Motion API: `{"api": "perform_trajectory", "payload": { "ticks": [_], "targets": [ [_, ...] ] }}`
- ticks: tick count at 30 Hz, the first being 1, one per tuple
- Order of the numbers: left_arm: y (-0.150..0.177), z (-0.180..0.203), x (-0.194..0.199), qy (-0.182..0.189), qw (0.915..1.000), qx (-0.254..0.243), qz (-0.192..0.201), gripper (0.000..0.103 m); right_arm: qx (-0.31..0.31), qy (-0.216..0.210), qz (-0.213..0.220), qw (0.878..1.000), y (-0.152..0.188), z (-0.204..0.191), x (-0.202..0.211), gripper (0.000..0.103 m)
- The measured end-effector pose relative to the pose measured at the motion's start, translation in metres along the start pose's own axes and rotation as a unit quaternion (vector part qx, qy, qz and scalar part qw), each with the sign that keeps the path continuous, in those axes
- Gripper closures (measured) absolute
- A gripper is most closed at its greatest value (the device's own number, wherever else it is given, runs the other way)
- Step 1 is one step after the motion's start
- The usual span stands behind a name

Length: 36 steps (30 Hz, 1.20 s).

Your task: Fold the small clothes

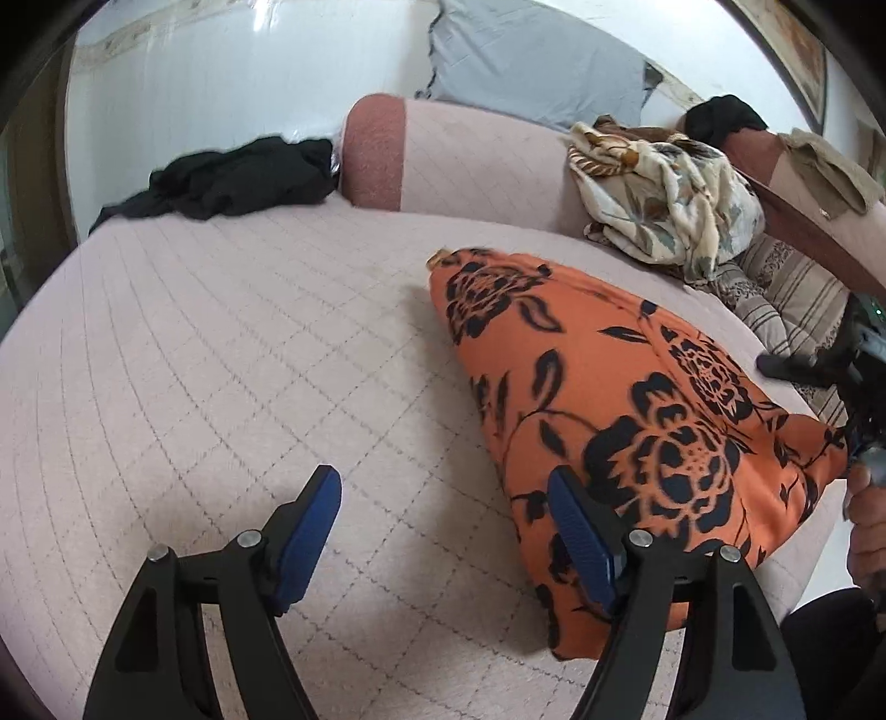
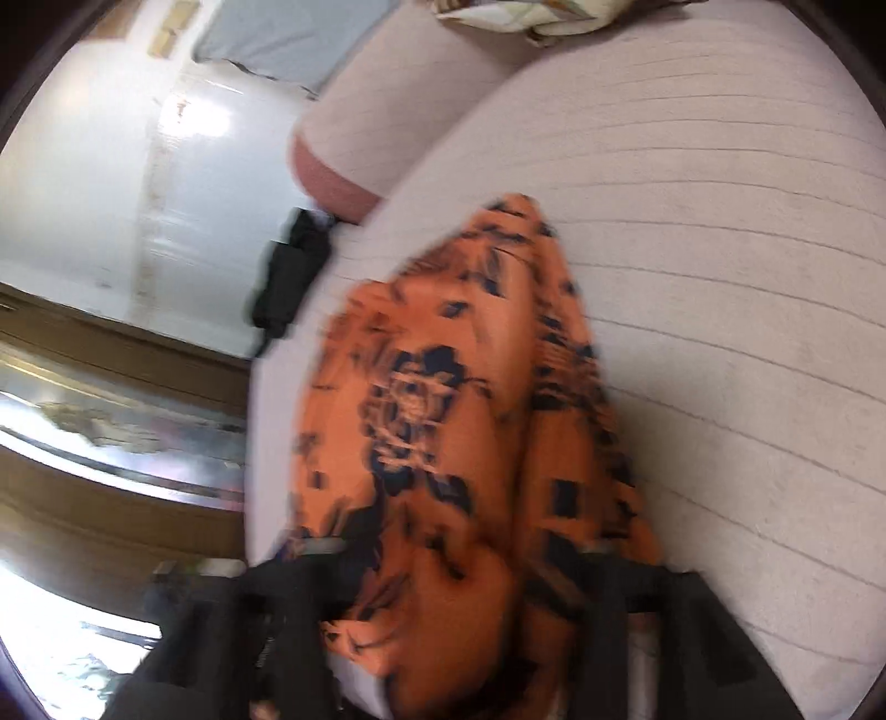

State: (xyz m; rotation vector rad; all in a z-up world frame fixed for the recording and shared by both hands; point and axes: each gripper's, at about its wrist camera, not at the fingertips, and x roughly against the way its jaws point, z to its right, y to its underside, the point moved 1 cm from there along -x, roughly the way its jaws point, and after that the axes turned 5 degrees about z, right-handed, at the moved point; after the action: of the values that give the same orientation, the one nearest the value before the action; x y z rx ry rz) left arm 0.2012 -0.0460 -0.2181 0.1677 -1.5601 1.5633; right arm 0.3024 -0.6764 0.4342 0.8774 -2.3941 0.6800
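Two open claws (image 1: 443, 498) (image 2: 470, 559), one orange floral garment (image 1: 637, 399), one quilted bed (image 1: 221, 360).

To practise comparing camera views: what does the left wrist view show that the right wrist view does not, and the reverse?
Only the left wrist view shows the open left gripper clearly, the brown and striped bedding and a hand. Only the right wrist view shows the wooden frame beside the bed. Both share the orange floral garment, the pink quilted bed, the black clothes and the floral blanket.
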Motion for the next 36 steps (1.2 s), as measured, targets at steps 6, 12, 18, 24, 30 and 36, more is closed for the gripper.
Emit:
{"api": "perform_trajectory", "payload": {
  "ticks": [6,12,18,24,30,36],
  "targets": [
    [0.001,0.003,0.004,-0.003,0.9999,-0.010,0.012,0.026,-0.033,-0.035,-0.010,0.999,-0.027,0.009,-0.016,0.026],
    [-0.007,0.008,0.019,0.018,0.9977,-0.009,0.064,0.025,-0.011,-0.038,-0.070,0.997,-0.036,0.015,-0.035,0.027],
    [0.000,0.025,0.007,0.007,0.9979,-0.042,0.049,0.025,0.012,0.038,0.002,0.999,-0.037,0.023,0.013,0.027],
    [0.005,0.025,0.000,-0.009,0.9978,-0.054,0.037,0.020,0.034,0.066,0.046,0.996,-0.075,-0.002,0.003,0.032],
    [0.009,0.027,-0.001,-0.015,0.9970,-0.065,0.040,0.020,0.114,0.192,-0.009,0.975,-0.085,-0.025,-0.071,0.067],
    [0.014,0.048,0.007,-0.067,0.9877,-0.118,0.077,0.020,0.231,0.160,0.075,0.957,-0.076,-0.085,-0.047,0.087]
  ]
}}
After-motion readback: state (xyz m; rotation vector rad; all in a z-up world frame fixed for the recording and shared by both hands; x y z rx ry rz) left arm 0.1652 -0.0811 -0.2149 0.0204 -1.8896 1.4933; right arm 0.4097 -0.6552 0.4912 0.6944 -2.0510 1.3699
